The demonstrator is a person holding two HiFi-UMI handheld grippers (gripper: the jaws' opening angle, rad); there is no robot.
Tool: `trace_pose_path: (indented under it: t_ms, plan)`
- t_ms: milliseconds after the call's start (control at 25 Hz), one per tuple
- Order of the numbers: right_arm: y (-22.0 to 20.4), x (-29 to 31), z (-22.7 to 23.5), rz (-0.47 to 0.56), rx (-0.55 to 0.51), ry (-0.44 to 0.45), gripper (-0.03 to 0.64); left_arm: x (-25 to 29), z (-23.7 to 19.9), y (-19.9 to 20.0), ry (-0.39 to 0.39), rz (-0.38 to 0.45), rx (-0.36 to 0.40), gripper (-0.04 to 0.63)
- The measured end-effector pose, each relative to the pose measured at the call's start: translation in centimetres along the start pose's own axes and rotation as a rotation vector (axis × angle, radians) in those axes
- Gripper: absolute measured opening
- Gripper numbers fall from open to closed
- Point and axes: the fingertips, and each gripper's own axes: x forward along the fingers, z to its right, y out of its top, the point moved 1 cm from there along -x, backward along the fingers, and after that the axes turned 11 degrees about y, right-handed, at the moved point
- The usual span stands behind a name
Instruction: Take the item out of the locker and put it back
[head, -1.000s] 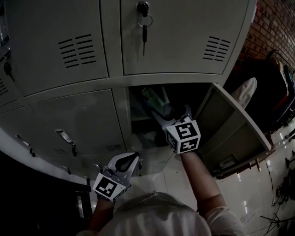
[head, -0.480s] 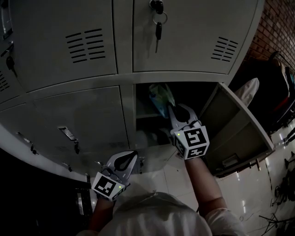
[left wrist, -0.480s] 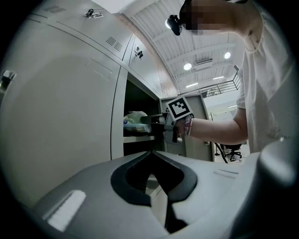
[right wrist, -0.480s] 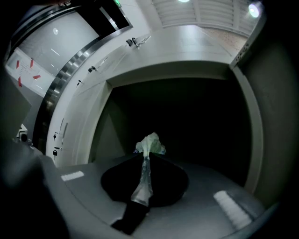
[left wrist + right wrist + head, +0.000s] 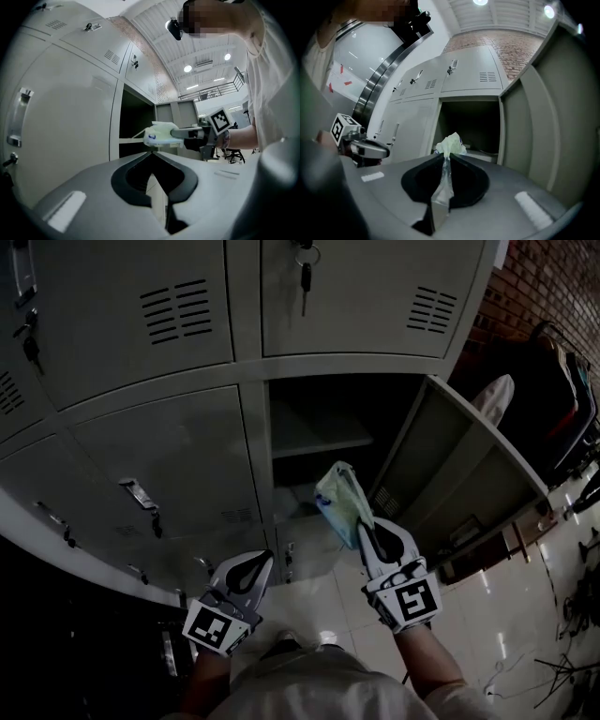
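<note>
The right gripper (image 5: pixel 362 524) has its jaws clamped on a pale green crinkled plastic packet (image 5: pixel 339 501), which juts just beyond their tips, outside the grey metal locker (image 5: pixel 187 456). The left gripper (image 5: pixel 262 560) has its jaws together, empty. Putting the packet back wants a firm pinch and a straight path ahead, clear of the open door (image 5: pixel 469 465) to the right. The packet's print and the compartment's depths are too dark to make out.

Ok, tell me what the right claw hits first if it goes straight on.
The right claw, shut on the packet, points into the open locker; likely its shelf first, though depth is unclear.
</note>
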Motion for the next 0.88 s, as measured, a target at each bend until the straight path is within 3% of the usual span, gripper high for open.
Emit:
trace_pose_path:
  t_ms: [240, 600, 880]
  plan:
    - [-2.6, -8.8, -5.4, -0.014, 0.067, 0.036, 0.014, -4.0, 5.9, 1.0, 0.006, -0.002, 0.012, 0.003]
    - [-2.6, -21.4, -9.3, -0.012, 0.106, 0.097, 0.014, -10.6, 18.0, 0.8, 0.075, -0.02, -0.001, 0.003]
    - [-2.3, -25.7, -12.4, -0.021, 0.114, 0.137, 0.014, -14.9, 21.4, 1.0, 0.12, -0.034, -0.037, 0.003]
